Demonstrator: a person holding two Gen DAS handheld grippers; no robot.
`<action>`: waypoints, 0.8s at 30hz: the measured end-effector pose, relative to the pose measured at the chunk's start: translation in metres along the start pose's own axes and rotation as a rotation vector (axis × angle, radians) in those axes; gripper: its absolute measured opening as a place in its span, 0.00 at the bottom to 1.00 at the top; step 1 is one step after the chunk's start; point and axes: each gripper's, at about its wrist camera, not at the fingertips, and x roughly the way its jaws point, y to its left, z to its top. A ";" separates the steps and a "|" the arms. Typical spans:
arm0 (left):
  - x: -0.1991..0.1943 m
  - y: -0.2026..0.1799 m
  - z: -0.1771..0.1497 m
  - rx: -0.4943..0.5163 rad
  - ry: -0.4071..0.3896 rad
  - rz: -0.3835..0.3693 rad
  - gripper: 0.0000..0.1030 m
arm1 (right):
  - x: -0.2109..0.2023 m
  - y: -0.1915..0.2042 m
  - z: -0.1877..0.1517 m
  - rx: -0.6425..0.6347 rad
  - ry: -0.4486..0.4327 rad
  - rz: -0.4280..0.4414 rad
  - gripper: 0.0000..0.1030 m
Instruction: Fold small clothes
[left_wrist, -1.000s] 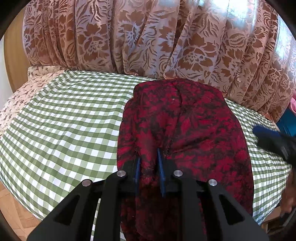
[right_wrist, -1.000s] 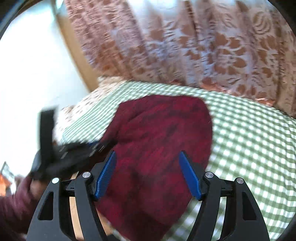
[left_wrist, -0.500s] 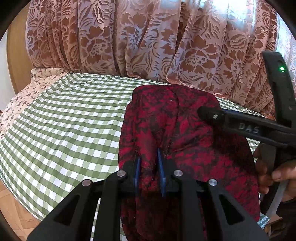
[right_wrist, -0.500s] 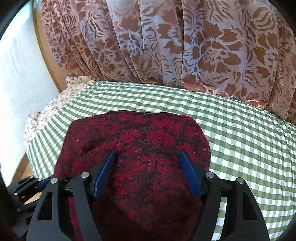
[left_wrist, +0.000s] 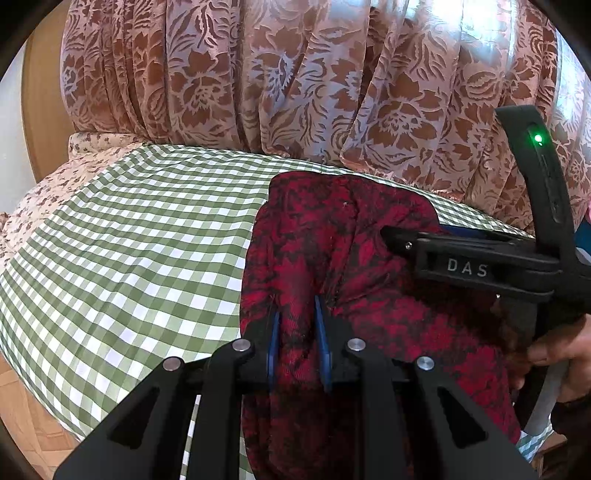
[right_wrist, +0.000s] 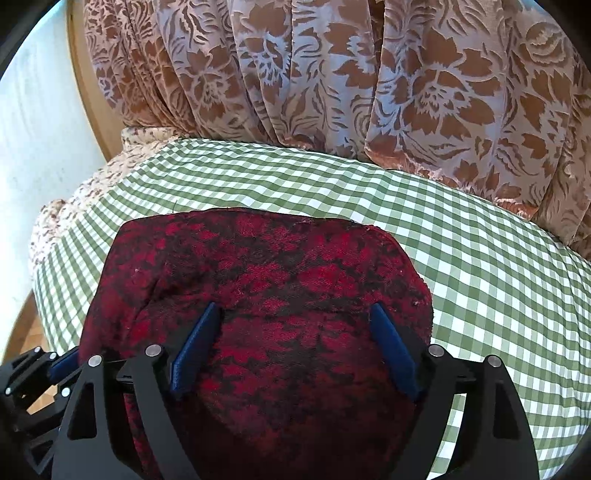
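**Q:** Left hand-held gripper (left_wrist: 297, 334), left wrist view: what does it hold?

**A:** Its blue pads are clamped together on a raised pleat of the red-and-black garment (left_wrist: 332, 258), near the garment's near edge. The garment lies on a green checked cloth (left_wrist: 147, 240) covering what looks like a bed, with a floral curtain (left_wrist: 277, 74) hanging behind. The right hand-held gripper (left_wrist: 399, 236) reaches in from the right, low over the garment, carried by a hand (left_wrist: 557, 354).

**Q:** Right wrist view: how do the right tool's jaws stand?

**A:** The right hand-held gripper (right_wrist: 295, 343) has its jaws apart and opening. The garment (right_wrist: 258, 266) spreads beneath and between the pads (right_wrist: 194, 347), but they do not pinch it. Its far hem lies flat on the checked cloth (right_wrist: 461, 277). The left tool shows only at the lower left corner (right_wrist: 33, 376).

**Q:** How should the step in hand be done well?

**A:** Probably the right tool is about to take a second hold. It should close on a single edge level with the left grip, not a bunched layer, so both sides lift evenly. The left clamp ought to hold firm; slack there would skew the fold.
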 end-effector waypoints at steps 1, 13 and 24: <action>-0.001 0.000 0.000 -0.001 -0.001 0.000 0.16 | -0.002 -0.002 0.000 0.011 -0.003 0.011 0.84; -0.028 -0.006 0.006 0.032 -0.049 0.037 0.48 | -0.050 -0.045 -0.011 0.203 -0.068 0.184 0.96; -0.016 0.011 0.007 -0.023 0.075 -0.140 0.94 | -0.050 -0.098 -0.086 0.419 0.063 0.455 0.97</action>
